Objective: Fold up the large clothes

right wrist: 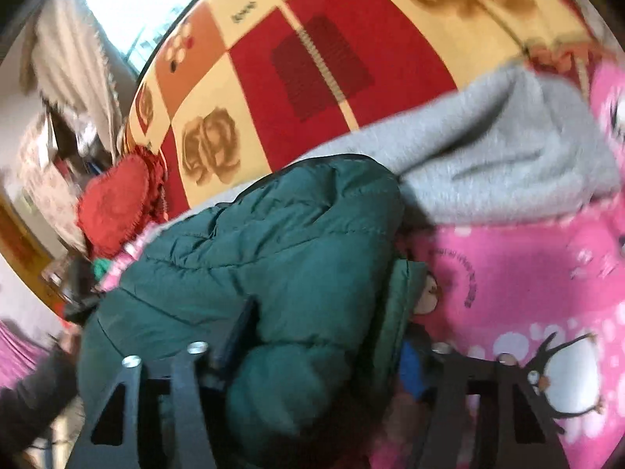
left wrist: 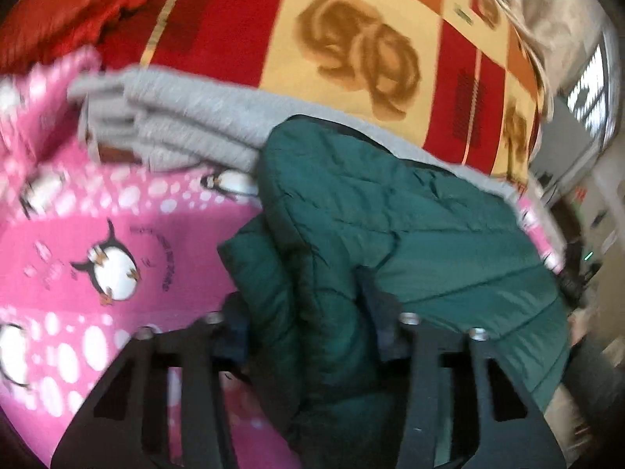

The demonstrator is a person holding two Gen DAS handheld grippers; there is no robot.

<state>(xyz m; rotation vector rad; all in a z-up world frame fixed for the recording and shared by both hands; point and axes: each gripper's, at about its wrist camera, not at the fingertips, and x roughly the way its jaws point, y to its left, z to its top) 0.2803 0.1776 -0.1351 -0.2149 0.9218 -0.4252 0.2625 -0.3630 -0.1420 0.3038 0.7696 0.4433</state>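
Fingers of both grippers pinch bunched folds of the green jacket (left wrist: 390,211).

Left gripper (left wrist: 308,312) and right gripper (right wrist: 324,336) each have puffy fabric squeezed between their fingers. Jacket lies on a pink penguin blanket (left wrist: 97,242) on the bed, its long axis running across between the two grippers. Folded grey garment (right wrist: 488,164) touches its far edge; a red heart cushion (right wrist: 113,203) sits beyond one end, on the red-and-yellow cover (left wrist: 351,19).

grey stack (left wrist: 172,117) behind jacket (left wrist: 390,234), blanket (left wrist: 78,234) bare
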